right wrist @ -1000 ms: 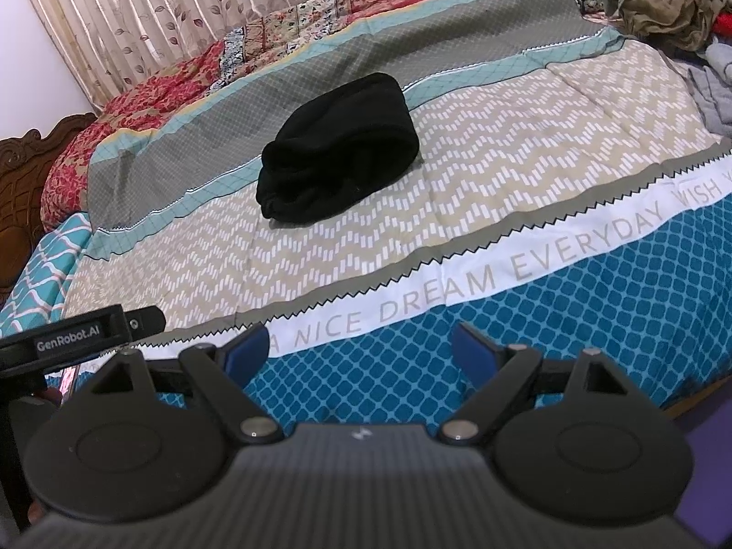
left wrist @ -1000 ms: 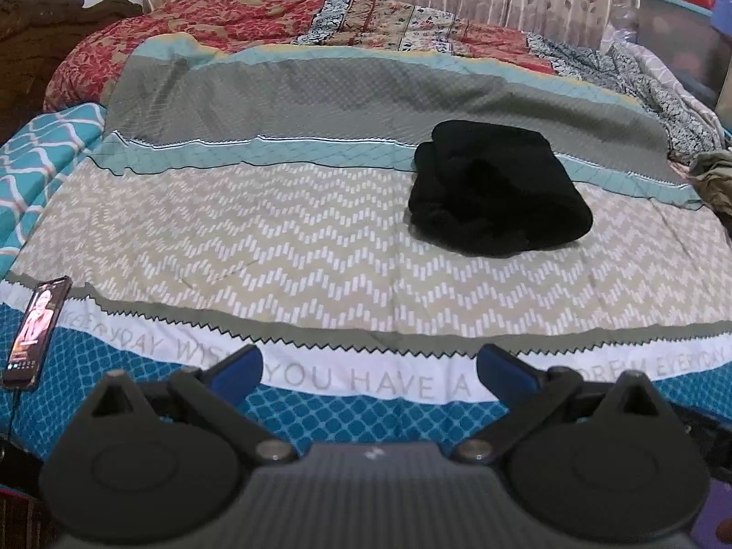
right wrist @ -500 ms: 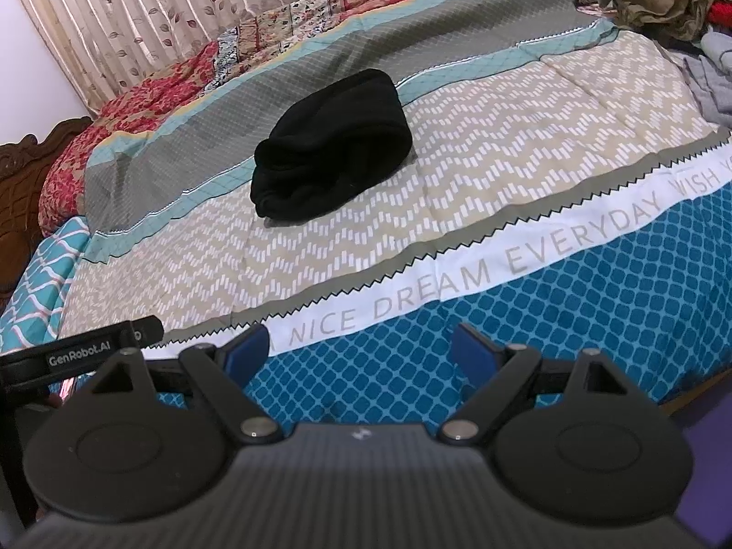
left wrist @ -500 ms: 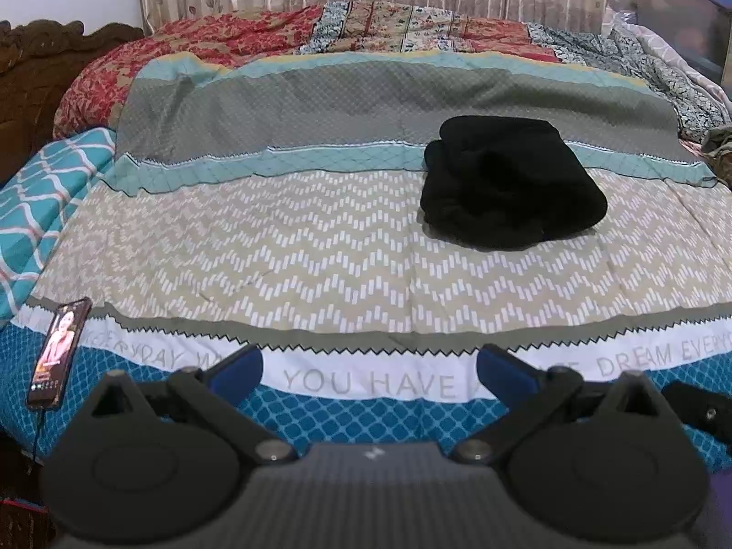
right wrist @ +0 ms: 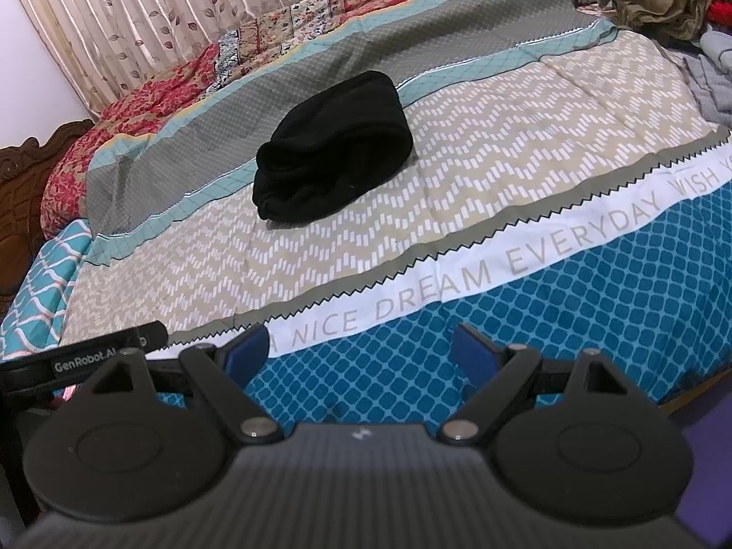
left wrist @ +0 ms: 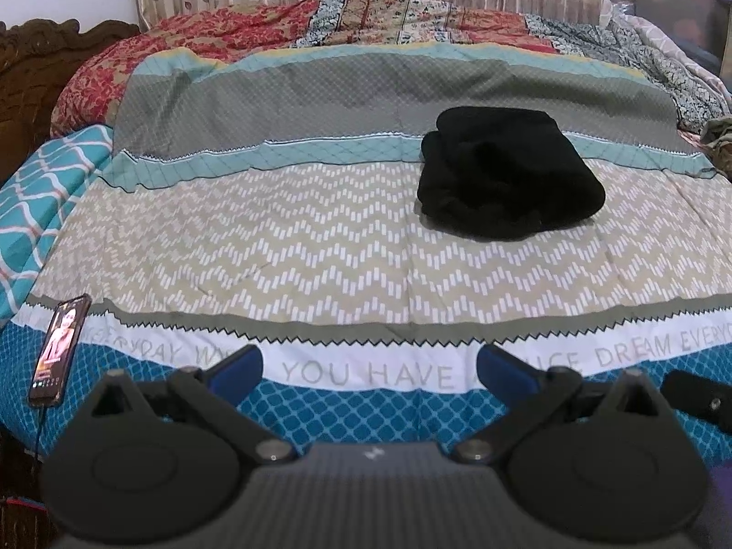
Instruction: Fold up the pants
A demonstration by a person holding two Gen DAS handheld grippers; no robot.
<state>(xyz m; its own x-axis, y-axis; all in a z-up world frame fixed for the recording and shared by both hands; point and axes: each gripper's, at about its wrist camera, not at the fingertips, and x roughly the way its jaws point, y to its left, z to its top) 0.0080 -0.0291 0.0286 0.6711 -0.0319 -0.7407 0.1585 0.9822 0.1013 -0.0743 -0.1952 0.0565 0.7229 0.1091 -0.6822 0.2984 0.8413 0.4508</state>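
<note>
I am holding both claws, left gripper [left wrist: 369, 366] and right gripper [right wrist: 358, 347], wide and empty, well short of the bundled black pants [left wrist: 505, 174]; folding looks finished, so next I'm judging whether to tidy.

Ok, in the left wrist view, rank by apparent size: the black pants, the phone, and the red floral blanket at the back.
1. Red floral blanket, widest spread, though far off and partly covered.
2. Black pants, a compact bundle on the chevron band.
3. Phone, smallest even though it is nearest to the camera.

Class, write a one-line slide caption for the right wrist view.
Open right gripper hovers over the bedspread, folded black pants lying beyond.
</note>
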